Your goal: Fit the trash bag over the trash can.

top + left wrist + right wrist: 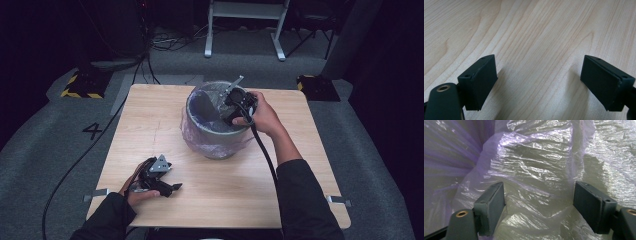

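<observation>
A grey bin (212,135) lined with a pale purple plastic bag (192,135) stands on the far middle of the wooden table (150,120). My right gripper (231,107) reaches down into the bin's mouth from its right rim, held by the person's right hand. In the right gripper view its jaws stand wide apart, open, with crinkled bag lining (534,170) behind them and nothing pinched. My left gripper (172,188) rests low over the table's near left. Bare wood (539,50) lies between its open jaws.
The table stands on grey carpet. Behind it are a white metal frame (245,25), cables on the floor and a yellow-and-black striped base (80,87). A black cable (265,155) trails from the right gripper along the forearm.
</observation>
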Tool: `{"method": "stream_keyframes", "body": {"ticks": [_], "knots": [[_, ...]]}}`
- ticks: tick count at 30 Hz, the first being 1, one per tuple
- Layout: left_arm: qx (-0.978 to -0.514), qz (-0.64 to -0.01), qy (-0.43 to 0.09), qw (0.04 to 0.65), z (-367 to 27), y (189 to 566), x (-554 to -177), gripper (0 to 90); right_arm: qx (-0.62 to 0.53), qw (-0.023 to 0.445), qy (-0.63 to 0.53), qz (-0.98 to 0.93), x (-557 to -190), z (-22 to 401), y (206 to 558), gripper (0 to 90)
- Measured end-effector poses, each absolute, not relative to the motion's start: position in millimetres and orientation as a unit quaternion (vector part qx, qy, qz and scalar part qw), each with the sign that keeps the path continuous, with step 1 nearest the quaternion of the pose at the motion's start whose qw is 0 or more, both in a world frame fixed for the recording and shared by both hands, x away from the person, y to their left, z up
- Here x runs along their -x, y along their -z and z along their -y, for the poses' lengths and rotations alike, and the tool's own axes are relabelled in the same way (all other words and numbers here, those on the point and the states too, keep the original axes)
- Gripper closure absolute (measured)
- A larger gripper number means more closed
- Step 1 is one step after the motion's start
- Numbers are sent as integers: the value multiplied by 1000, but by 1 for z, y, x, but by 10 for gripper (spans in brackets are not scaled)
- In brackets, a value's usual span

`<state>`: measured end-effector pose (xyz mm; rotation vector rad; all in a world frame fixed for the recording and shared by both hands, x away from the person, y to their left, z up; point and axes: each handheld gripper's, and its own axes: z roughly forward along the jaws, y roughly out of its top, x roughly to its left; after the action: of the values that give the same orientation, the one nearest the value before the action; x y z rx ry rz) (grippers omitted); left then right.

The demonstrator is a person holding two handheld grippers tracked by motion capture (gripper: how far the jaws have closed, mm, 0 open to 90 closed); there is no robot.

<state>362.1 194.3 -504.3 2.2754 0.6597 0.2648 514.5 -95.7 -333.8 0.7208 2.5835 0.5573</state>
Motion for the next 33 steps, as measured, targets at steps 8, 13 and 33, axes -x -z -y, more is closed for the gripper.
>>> {"method": "stream_keyframes", "body": {"ticks": [8, 13, 33], "knots": [[-887, -257, -103, 370, -194, 504, -362, 133, -272, 206, -244, -908, -512, 101, 332, 243], [-887, -257, -103, 370, -194, 504, -362, 133, -277, 208, -255, -903, -509, 102, 331, 236], [-887, -257, -103, 370, -194, 504, -362, 133, -270, 212, -291, -893, -500, 103, 321, 194]]}}
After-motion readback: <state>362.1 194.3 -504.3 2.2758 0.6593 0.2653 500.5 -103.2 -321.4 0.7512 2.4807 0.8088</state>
